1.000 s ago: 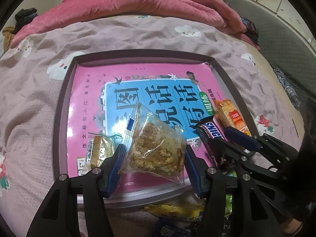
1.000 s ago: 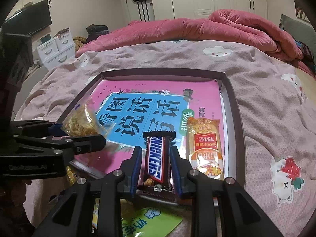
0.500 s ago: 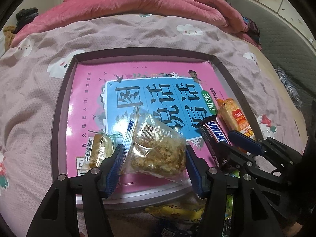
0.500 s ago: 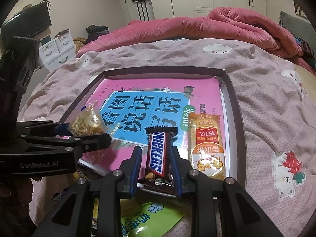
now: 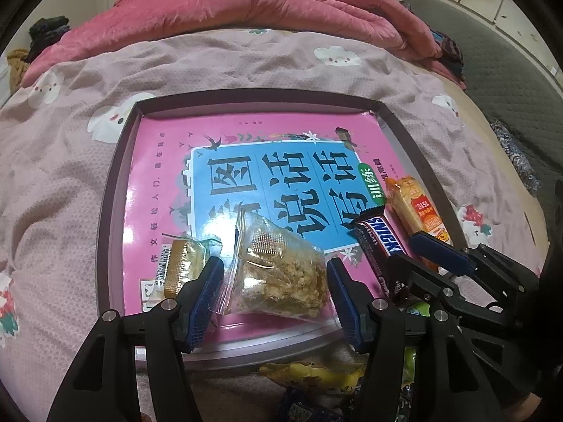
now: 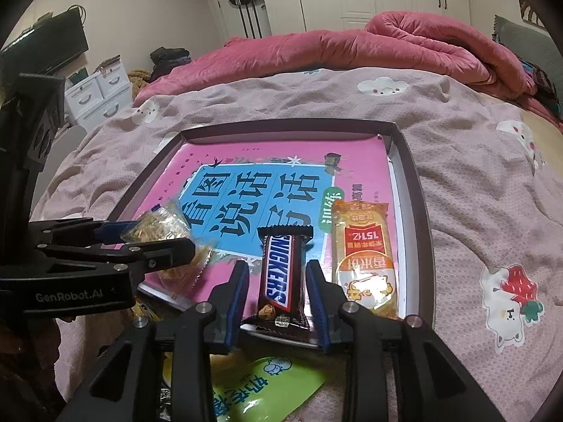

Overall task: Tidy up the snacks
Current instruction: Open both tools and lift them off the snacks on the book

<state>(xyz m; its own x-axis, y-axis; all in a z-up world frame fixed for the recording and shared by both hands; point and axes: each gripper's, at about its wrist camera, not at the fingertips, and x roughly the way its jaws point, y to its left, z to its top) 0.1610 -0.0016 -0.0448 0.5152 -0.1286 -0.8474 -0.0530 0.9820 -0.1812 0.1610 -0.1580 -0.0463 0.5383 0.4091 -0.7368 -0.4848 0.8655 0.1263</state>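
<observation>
Snickers bar point(image 6: 280, 277) lower, tool point(image 6: 278, 293) opening.

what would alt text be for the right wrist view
The right tool is opening around a brown Snickers bar that lies between its blue pads on a pink book cover inside a dark-rimmed tray on a bed. An orange snack packet lies beside it; the left tool brackets a clear snack bag.

Both wrist views look steeply down, close over one shared tray point(image 5: 105, 211), side by side.
</observation>
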